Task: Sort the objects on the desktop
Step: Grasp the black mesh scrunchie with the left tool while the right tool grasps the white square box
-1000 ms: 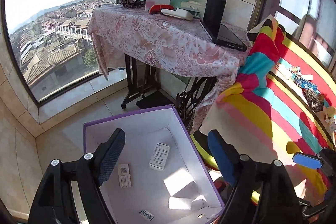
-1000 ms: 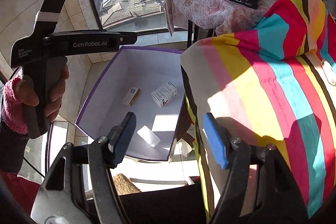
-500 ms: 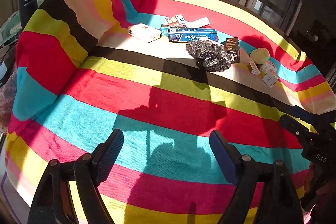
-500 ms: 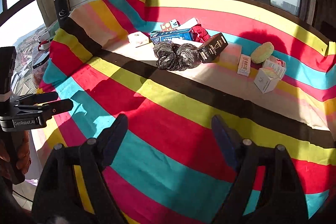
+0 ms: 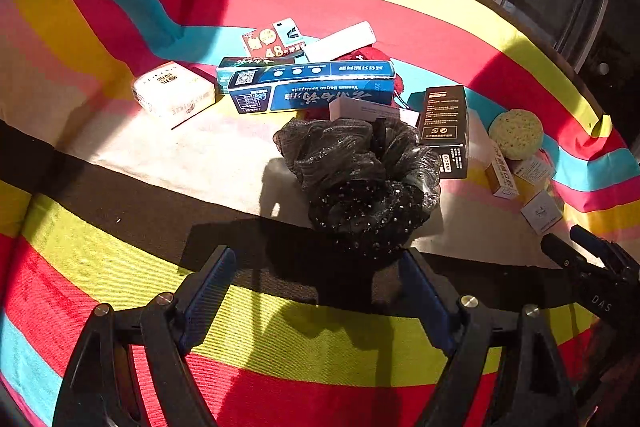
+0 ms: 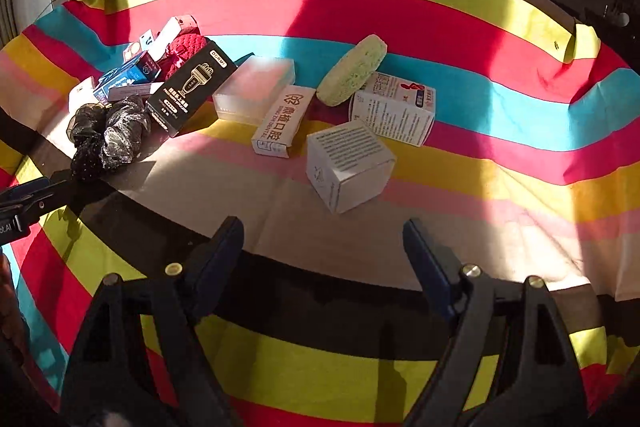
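With my left gripper (image 5: 316, 287) wide and empty, that limp black mesh puff (image 5: 360, 183) at twelve o'clock could snag one finger.

Matt woven striped cloth (image 5: 280, 339), glittery black mesh pouf (image 5: 360, 183), glossy cardboard toothpaste box (image 5: 312, 89), porous sponge (image 6: 352, 71).

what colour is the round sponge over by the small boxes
Pale yellow-green. The sponge shows best in the right wrist view, leaning beside the white boxes.

both wrist views tilt down over striped cloth (image 5: 328, 343), sharing black mesh puff (image 5: 360, 183) (image 6: 106, 137).
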{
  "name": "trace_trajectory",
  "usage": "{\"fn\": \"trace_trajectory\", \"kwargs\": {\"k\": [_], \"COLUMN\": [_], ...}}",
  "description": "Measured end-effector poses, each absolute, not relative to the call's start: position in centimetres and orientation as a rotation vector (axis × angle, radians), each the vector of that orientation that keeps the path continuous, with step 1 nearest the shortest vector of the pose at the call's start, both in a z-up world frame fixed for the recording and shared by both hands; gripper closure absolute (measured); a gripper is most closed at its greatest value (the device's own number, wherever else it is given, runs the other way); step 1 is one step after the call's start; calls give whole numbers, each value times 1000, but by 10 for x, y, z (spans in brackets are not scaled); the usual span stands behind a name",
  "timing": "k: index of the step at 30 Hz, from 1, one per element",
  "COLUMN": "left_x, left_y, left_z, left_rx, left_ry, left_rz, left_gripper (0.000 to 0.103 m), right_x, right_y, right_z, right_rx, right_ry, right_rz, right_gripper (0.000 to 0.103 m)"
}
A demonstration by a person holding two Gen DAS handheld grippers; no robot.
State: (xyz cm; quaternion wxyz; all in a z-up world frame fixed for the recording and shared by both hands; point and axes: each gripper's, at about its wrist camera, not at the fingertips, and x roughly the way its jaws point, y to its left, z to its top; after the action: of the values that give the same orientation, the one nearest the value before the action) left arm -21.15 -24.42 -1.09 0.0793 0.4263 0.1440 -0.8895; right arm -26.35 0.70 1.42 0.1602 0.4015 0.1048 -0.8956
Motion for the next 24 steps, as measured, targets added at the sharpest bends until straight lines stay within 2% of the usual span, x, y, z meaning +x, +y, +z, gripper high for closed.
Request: {"fn": "trace_trajectory", "kwargs": {"k": [8,21,24], "left_x": [-241,-251,-258], "left_y": [-228,-219,-214], "left_z": [-15,-17,-19], "left_rx": [1324,1337,1337], "left_ry": [368,224,174], "left_rz": [-2654,-2631,-2624], "left_gripper": [19,19,24], "right_x": [-300,-302,-298], "right_y": [3,6,8], "right_z": [1,0,0], "right_rx": [1183,1187,1192], "right_ry": [322,313,316], "right_rz": [-2502,-2488,-2486], "right_gripper": [19,19,24]}}
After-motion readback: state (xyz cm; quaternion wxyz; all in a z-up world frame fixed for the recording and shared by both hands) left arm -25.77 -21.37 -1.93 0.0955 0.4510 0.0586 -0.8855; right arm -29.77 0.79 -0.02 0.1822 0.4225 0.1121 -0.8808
